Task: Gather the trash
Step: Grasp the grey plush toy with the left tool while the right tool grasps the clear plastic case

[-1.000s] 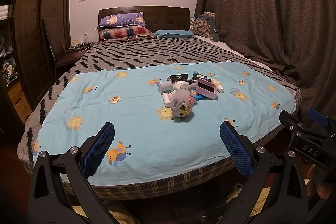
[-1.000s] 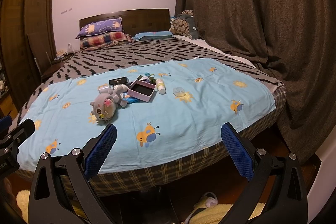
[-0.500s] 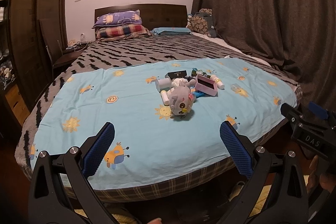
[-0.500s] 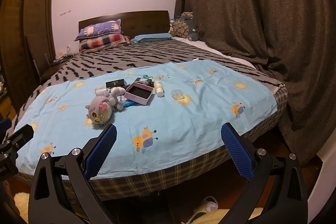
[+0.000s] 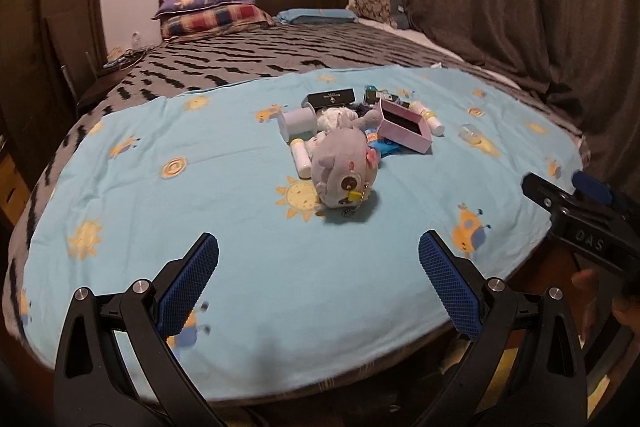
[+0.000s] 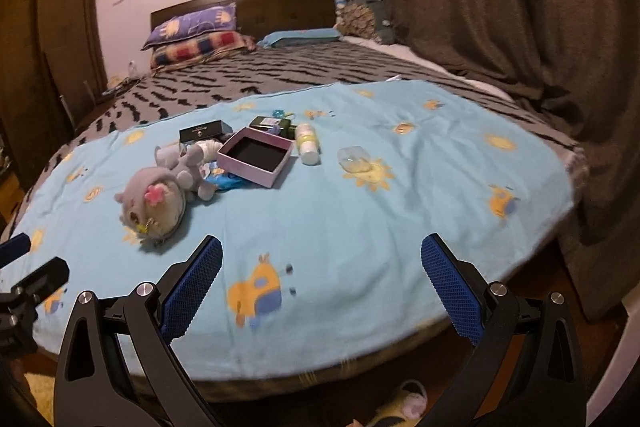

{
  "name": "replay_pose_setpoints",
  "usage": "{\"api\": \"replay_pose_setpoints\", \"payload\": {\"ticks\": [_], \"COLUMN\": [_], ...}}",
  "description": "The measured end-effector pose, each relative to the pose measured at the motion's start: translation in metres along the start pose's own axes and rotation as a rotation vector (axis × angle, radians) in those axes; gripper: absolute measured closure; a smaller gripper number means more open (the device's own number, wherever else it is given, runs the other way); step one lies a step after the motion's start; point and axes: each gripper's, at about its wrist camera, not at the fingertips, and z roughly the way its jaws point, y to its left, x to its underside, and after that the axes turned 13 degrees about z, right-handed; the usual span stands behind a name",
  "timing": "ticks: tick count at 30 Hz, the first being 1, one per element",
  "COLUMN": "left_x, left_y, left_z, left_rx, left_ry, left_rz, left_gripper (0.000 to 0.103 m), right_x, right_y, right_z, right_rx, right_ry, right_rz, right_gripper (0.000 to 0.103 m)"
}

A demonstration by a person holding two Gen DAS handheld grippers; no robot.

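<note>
Currently both grippers hang over the near edge of the bed (image 5: 132,95), fingers spread wide, nothing held. Left gripper (image 5: 318,283), right gripper (image 6: 322,283). The clutter sits mid-sheet, well ahead of both: plush (image 5: 344,173), pink box (image 5: 404,125), black box (image 5: 330,98), white bottle (image 6: 308,143), blue wrapper (image 6: 226,181). From the left gripper the pile lies nearly straight ahead; from the right it lies ahead and to the left. Likely trash is the wrapper, wedged between plush and pink box. Left looks better lined up. No bin visible.
</note>
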Motion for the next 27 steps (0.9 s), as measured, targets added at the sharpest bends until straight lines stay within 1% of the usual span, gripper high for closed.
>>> {"api": "replay_pose_setpoints", "payload": {"ticks": [4, 6, 9, 11, 14, 16, 18, 19, 21, 22, 24, 25, 26, 27], "left_x": [-0.011, -0.018, -0.027, -0.031, -0.036, -0.038, -0.041, -0.042, -0.044, -0.045, -0.046, -0.046, -0.047, -0.047], "left_y": [0.002, 0.004, 0.005, 0.004, 0.002, 0.002, 0.002, 0.002, 0.001, 0.0, 0.0, 0.0, -0.001, -0.001], "left_z": [0.031, 0.045, 0.066, 0.077, 0.092, 0.101, 0.109, 0.111, 0.117, 0.12, 0.124, 0.127, 0.128, 0.128], "left_rx": [0.017, 0.012, 0.021, 0.024, 0.036, 0.042, 0.053, 0.057, 0.064, 0.064, 0.073, 0.09, 0.104, 0.104], "left_ry": [0.03, 0.04, 0.05, 0.055, 0.06, 0.061, 0.062, 0.065, 0.071, 0.074, 0.076, 0.077, 0.078, 0.076], "left_rz": [0.0, -0.003, 0.002, 0.004, 0.007, 0.005, 0.007, 0.009, 0.015, 0.022, 0.026, 0.024, 0.022, 0.021], "left_gripper": [0.008, 0.008, 0.008, 0.008, 0.008, 0.009, 0.017, 0.019, 0.025, 0.027, 0.035, 0.038, 0.043, 0.043], "right_x": [-0.017, -0.028, -0.041, -0.049, -0.054, -0.056, -0.058, -0.058, -0.059, -0.061, -0.065, -0.067, -0.069, -0.07], "right_y": [-0.002, -0.01, -0.022, -0.033, -0.04, -0.041, -0.042, -0.043, -0.041, -0.04, -0.038, -0.038, -0.038, -0.037], "right_z": [0.037, 0.054, 0.079, 0.1, 0.123, 0.137, 0.153, 0.161, 0.17, 0.174, 0.179, 0.182, 0.183, 0.184], "right_rx": [-0.028, -0.016, 0.041, 0.048, 0.063, 0.067, 0.037, 0.022, 0.032, 0.042, 0.045, 0.044, 0.047, 0.054], "right_ry": [0.024, 0.031, 0.062, 0.085, 0.095, 0.105, 0.139, 0.157, 0.154, 0.147, 0.146, 0.148, 0.15, 0.149], "right_rz": [-0.002, 0.018, 0.036, 0.055, 0.058, 0.057, 0.069, 0.078, 0.07, 0.059, 0.048, 0.044, 0.039, 0.03], "right_gripper": [0.003, 0.003, 0.003, 0.004, 0.004, 0.012, 0.017, 0.018, 0.02, 0.023, 0.028, 0.035, 0.039, 0.046]}}
